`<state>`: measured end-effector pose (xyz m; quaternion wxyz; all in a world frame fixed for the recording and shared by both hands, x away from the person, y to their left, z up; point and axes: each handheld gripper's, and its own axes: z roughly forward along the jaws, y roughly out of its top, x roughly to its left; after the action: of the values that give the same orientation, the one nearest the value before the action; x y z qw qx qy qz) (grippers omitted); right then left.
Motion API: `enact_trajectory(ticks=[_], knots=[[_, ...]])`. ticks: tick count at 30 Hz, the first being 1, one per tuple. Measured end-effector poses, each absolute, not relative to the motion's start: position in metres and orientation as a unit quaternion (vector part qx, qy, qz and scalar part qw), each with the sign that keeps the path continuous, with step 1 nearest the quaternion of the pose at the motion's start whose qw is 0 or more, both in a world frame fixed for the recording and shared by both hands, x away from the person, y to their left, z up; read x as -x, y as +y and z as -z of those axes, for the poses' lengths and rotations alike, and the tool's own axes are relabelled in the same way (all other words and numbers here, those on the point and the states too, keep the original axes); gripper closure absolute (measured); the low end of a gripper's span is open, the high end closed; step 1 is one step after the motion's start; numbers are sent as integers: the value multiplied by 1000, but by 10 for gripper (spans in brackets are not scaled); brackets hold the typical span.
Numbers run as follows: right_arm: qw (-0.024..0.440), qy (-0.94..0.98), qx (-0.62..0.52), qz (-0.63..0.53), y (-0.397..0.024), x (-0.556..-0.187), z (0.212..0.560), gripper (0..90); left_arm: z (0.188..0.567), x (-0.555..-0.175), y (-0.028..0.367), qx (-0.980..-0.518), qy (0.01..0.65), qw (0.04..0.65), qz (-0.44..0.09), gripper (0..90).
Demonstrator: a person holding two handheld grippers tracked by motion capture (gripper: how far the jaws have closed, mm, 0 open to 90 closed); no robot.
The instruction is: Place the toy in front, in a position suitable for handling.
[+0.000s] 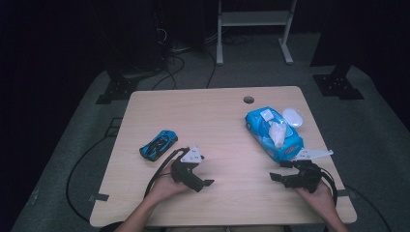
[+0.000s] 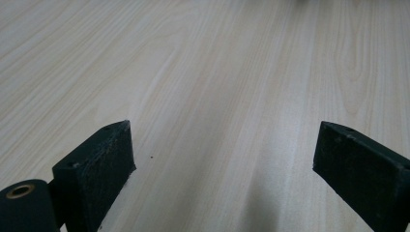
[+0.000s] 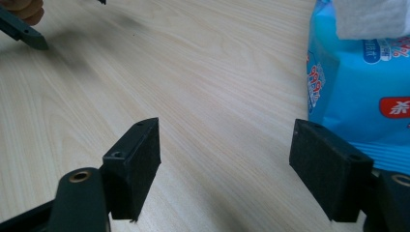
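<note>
A blue toy car (image 1: 158,144) lies on the left part of the wooden table (image 1: 203,116). On the right part lies a blue wet-wipes pack (image 1: 273,134) with its white lid flipped open and a wipe sticking up. My left gripper (image 1: 205,174) rests just right of the car and points right, jaws open over bare wood (image 2: 225,142). My right gripper (image 1: 280,170) sits just in front of the pack and points left, open and holding nothing (image 3: 227,140). In the right gripper view the pack (image 3: 358,82) lies just beyond the right jaw.
A round cable hole (image 1: 248,99) sits near the table's far edge. Bare wood stretches between the two grippers. A white frame (image 1: 254,29) and black stands rise from the floor beyond the table. A far jaw of the left gripper (image 3: 21,29) crosses the right gripper view's top-left corner.
</note>
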<state>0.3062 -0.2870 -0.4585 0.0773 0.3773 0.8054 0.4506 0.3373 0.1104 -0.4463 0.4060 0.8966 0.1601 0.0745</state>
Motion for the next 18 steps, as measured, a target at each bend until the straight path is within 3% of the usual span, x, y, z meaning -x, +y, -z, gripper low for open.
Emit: enact_trajectory(ticks=[10,18], knots=[[74,802,-374,-460,-283,-303,455,256,427,-341,118,-894,159,404,-110,67],[57,799,-369,-472,-279,-304,450,260,395,-361,152,-875,188,422,-146,67]])
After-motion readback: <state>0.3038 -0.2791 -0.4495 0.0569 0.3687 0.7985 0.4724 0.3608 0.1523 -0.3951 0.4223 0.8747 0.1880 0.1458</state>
